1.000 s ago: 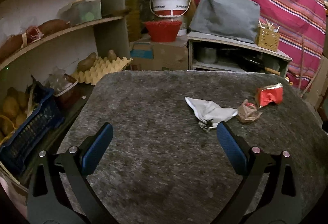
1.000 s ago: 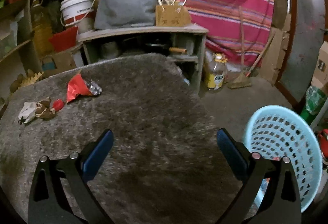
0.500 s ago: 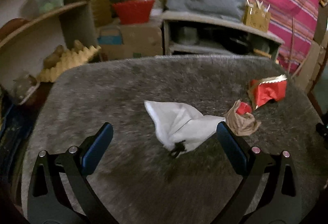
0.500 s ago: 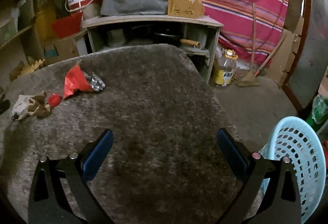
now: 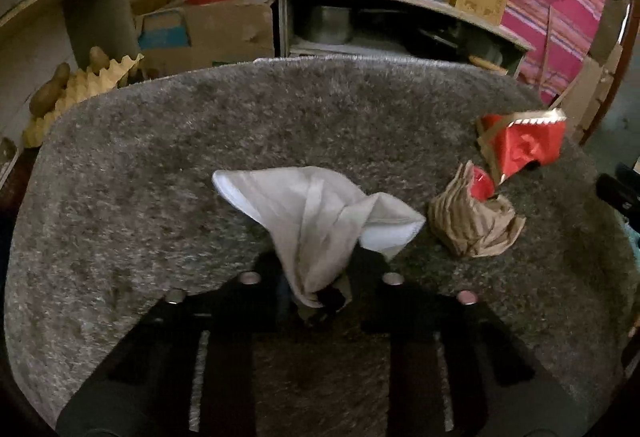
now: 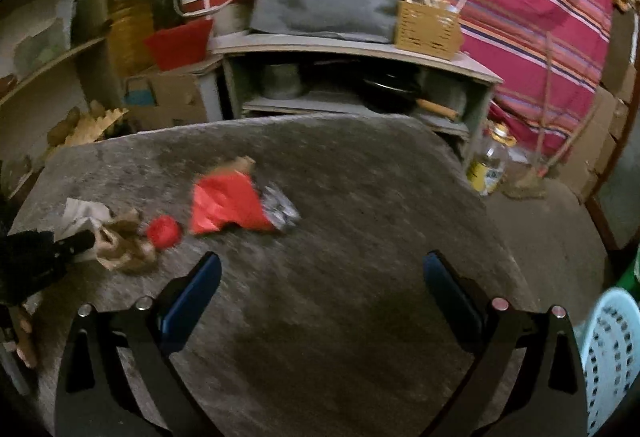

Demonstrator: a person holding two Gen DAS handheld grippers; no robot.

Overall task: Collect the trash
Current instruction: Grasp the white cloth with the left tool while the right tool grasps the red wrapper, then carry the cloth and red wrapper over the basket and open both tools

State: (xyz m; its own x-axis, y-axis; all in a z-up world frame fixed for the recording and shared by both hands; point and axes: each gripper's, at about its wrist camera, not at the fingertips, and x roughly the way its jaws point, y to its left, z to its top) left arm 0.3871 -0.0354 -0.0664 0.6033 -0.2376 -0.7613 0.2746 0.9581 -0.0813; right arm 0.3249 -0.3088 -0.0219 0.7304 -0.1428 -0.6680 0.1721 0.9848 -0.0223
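On grey rug (image 5: 160, 165): left gripper (image 5: 318, 291) closing, white cloth (image 5: 316, 213) pinched between jaws.
Beside crumpled brown paper (image 5: 472, 225), red wrapper (image 5: 524, 149); right gripper (image 6: 320, 289) spread wide, empty.

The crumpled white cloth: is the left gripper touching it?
Touching. In the left wrist view the closing left gripper has the crumpled white cloth pinched by its near end, both fingers against the fabric.

Both wrist views tilt down over grey rug (image 5: 160, 165), left closer; share red wrapper (image 6: 228, 205).
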